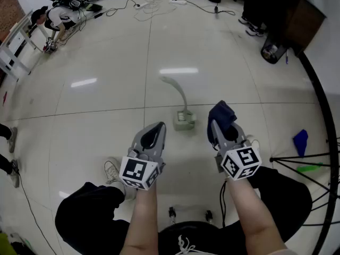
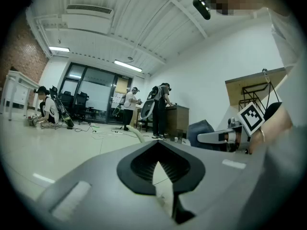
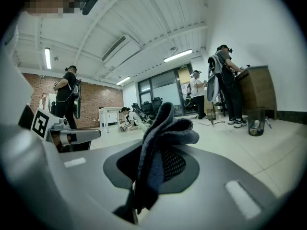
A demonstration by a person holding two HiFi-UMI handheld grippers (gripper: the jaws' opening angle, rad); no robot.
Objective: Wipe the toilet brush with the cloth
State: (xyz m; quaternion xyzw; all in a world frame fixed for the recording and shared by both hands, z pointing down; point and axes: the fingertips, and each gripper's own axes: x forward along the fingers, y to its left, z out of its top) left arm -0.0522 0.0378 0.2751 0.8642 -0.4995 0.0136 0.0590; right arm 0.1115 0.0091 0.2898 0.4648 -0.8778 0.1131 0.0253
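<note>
A pale toilet brush stands in its holder [image 1: 184,122] on the tiled floor, its curved handle [image 1: 177,92] rising away from me. The handle [image 2: 136,133] also shows just past the left jaws. My left gripper [image 1: 159,126] hovers short of the holder on its left, shut with nothing in it [image 2: 157,152]. My right gripper [image 1: 216,123] hangs to the holder's right, shut on a dark blue cloth [image 1: 222,114]. The cloth [image 3: 160,133] folds up and over the right jaws [image 3: 153,164] and hides their tips.
A blue object [image 1: 300,141] and black stand legs [image 1: 303,161] are on the right. A bin [image 1: 273,50] and a brown cabinet [image 1: 300,20] stand far right. Cables [image 1: 154,5] trail at the back, and a person [image 1: 53,19] crouches far left. My shoe [image 1: 111,170] is near the left gripper.
</note>
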